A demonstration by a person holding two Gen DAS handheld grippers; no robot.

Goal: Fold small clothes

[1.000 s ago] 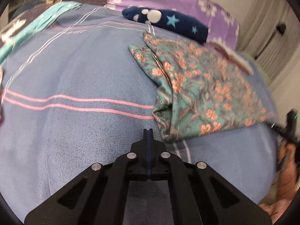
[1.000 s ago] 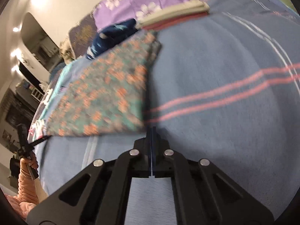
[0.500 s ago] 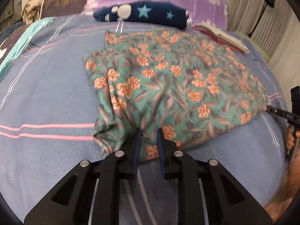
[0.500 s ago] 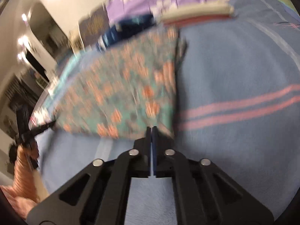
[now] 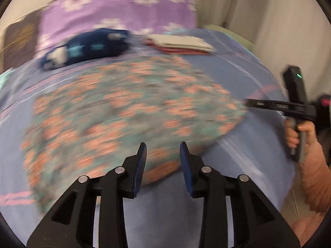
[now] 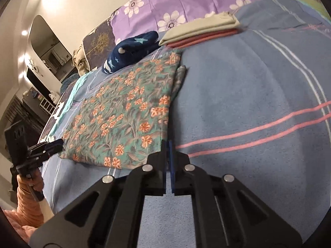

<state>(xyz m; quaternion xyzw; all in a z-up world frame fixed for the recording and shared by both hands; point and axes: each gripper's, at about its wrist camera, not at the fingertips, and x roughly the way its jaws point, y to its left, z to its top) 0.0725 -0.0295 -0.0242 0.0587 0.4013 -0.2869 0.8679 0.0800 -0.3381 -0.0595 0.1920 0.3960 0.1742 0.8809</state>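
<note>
- Where the left wrist view begins, at bottom centre, the left gripper [image 5: 163, 152] has its two jaws spread wide apart, released, with nothing between them; their tips sit over the near edge of the one floral garment [image 5: 128, 111].
- At bottom centre of the right wrist view, the right gripper [image 6: 168, 144] has its two jaws pressed together with only a thin slit showing; whether a bit of cloth is pinched there I cannot tell, but the tips sit at the garment's near right corner.
- The floral garment [image 6: 124, 111], teal with orange flowers, lies flat and folded on the blue striped blanket [image 6: 258, 86], filling the middle of both frames; the left view of it is blurred.
- Two pink stripes cross the blanket at right in the right wrist view.
- Beyond the garment, in the upper middle, lies one navy star-patterned piece [image 6: 132, 51], and just right of it one folded stack [image 6: 202, 31] of a beige layer over a red one.
- Farthest, along the top, stands one purple flowered pillow [image 6: 186, 0].
</note>
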